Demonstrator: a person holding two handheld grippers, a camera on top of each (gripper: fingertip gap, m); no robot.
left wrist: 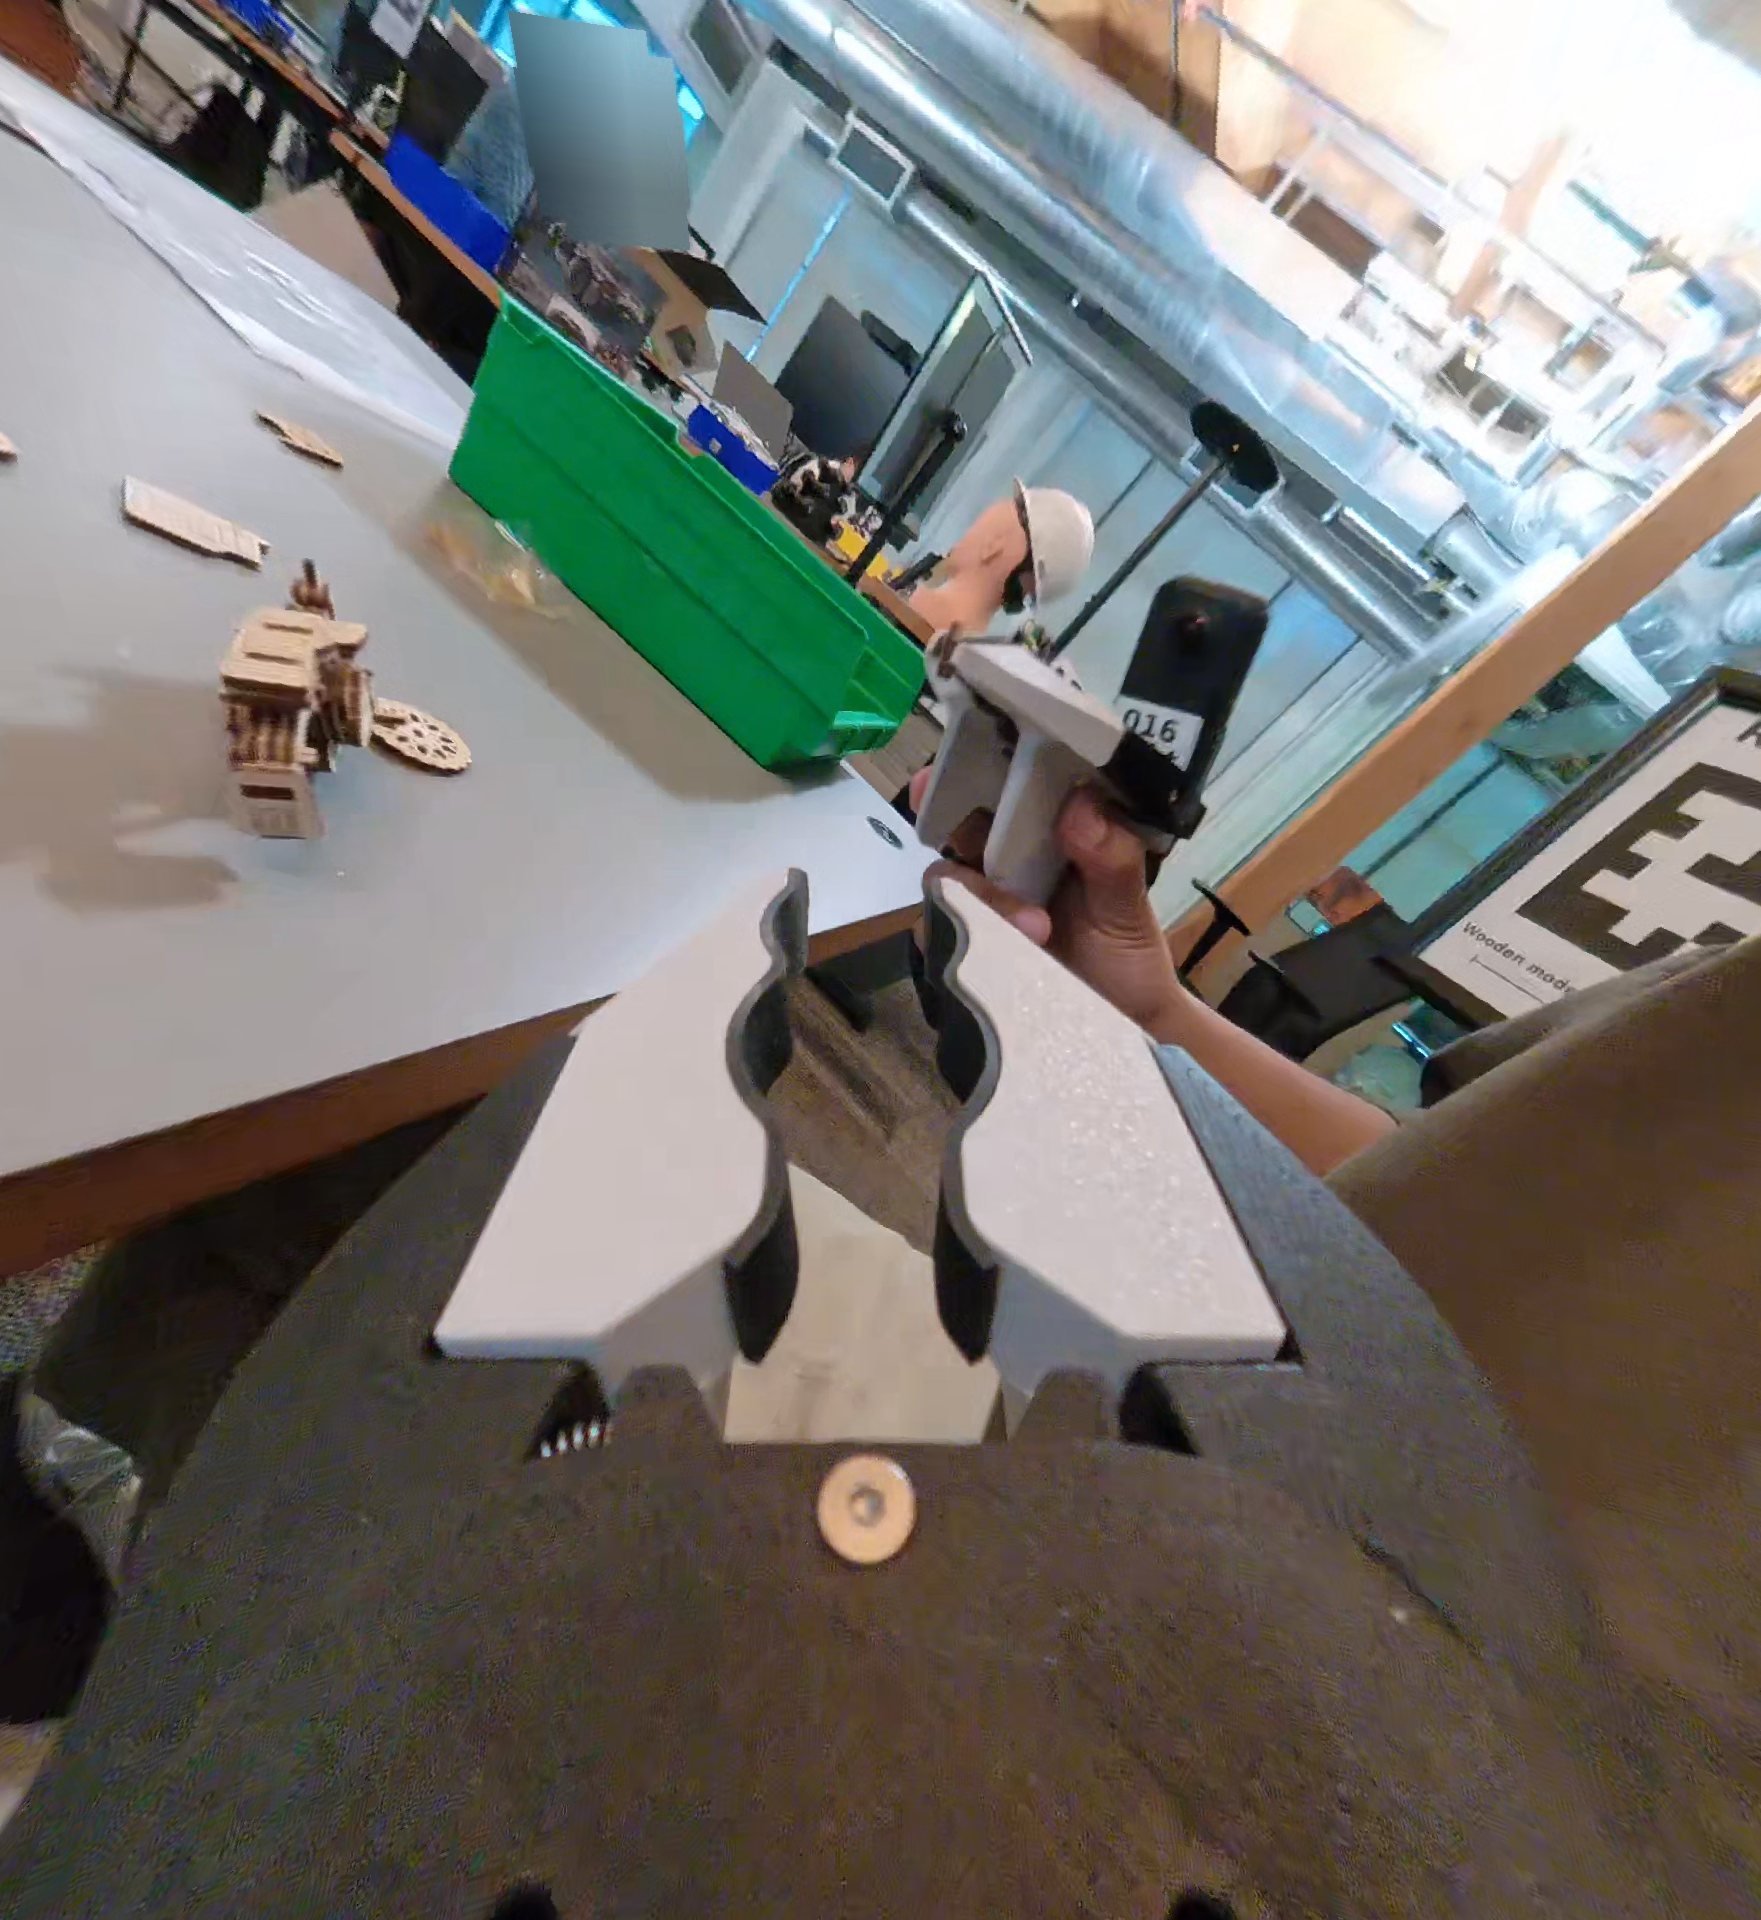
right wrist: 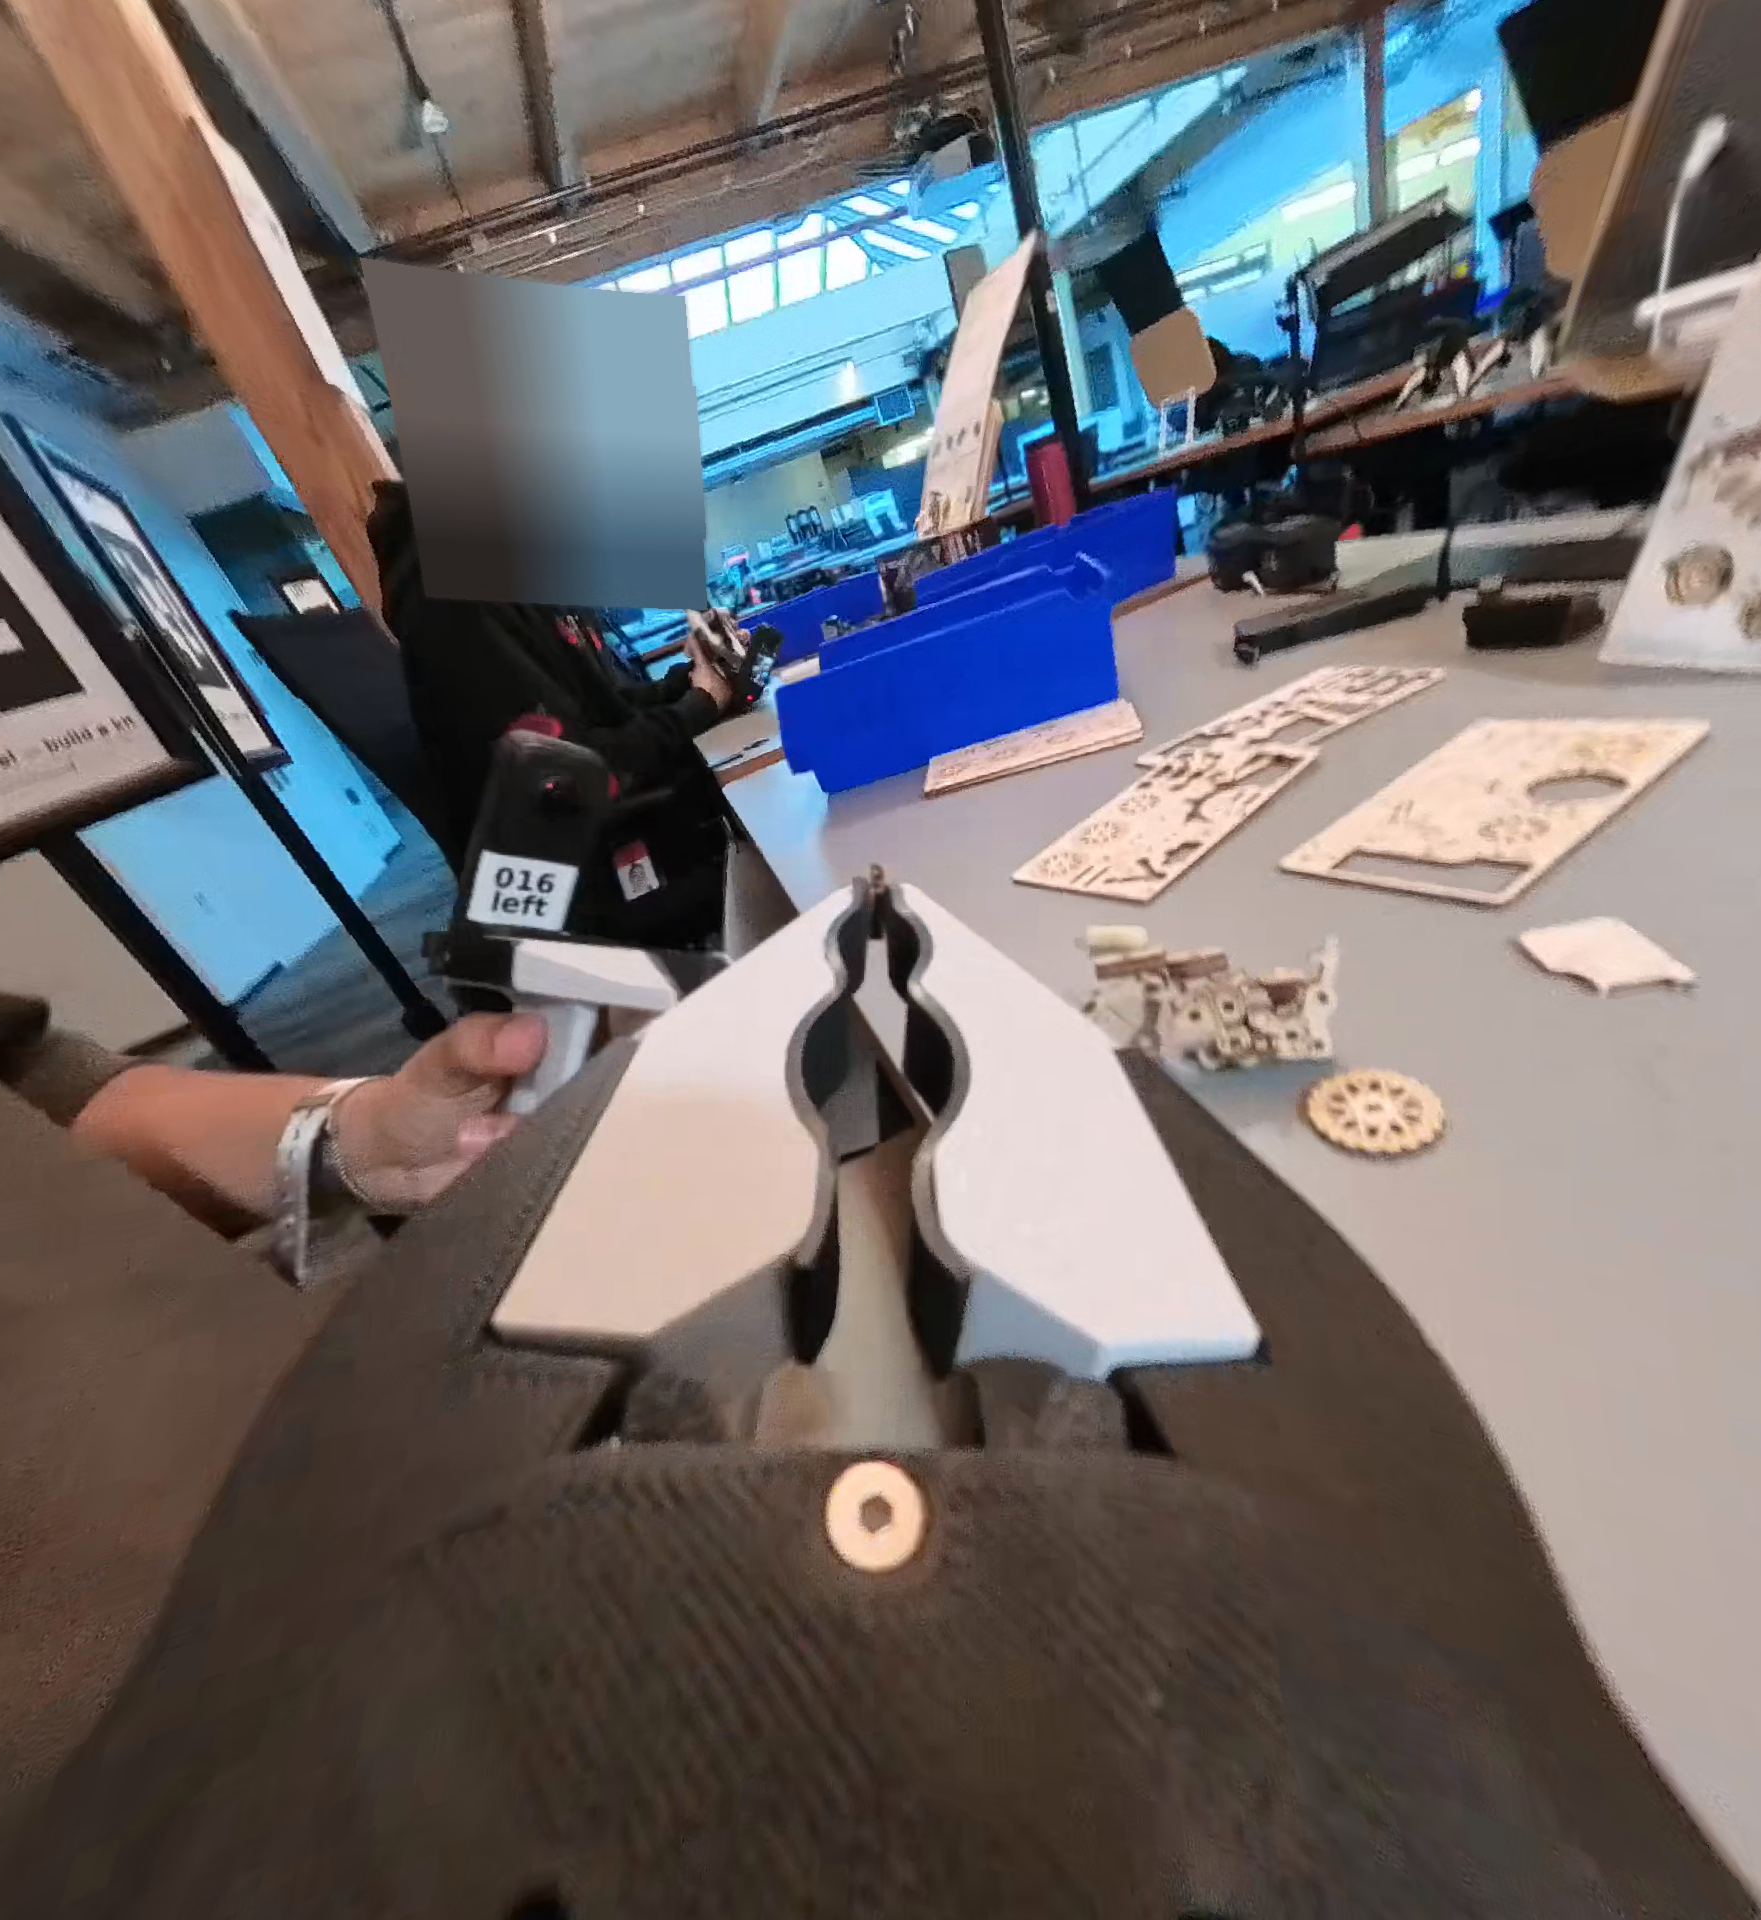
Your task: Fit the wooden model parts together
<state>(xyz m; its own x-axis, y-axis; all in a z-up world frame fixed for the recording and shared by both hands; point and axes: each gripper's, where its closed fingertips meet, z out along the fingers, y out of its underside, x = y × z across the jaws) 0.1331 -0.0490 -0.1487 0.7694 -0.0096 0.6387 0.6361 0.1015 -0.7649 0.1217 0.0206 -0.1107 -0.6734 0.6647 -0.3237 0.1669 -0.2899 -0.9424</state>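
Note:
A partly built wooden model (left wrist: 289, 707) stands on the grey table (left wrist: 564, 894), with a wooden gear wheel (left wrist: 421, 736) lying flat beside it. Both also show in the right wrist view: the model (right wrist: 1208, 1003) and the gear (right wrist: 1375, 1112). My left gripper (left wrist: 865, 909) is open and empty, held low at the table's near edge. My right gripper (right wrist: 878, 904) is shut on a small thin wooden piece (right wrist: 877, 881) that sticks out of its tips. It also shows in the left wrist view (left wrist: 949, 665), held in a hand off the table's corner.
A green bin (left wrist: 668, 561) stands behind the model, with flat wooden offcuts (left wrist: 192, 520) to its left. Two laser-cut wooden sheets (right wrist: 1229, 790) (right wrist: 1489, 800), a white paper scrap (right wrist: 1603, 951) and blue bins (right wrist: 959, 686) lie farther back. A person sits beyond the table's end. Spacing between my two grippers at the tips: around 9 centimeters. From either gripper's tips it is about 15 centimeters to the wooden gear wheel (left wrist: 421, 736). The right camera catches it too, in the right wrist view (right wrist: 1343, 1098).

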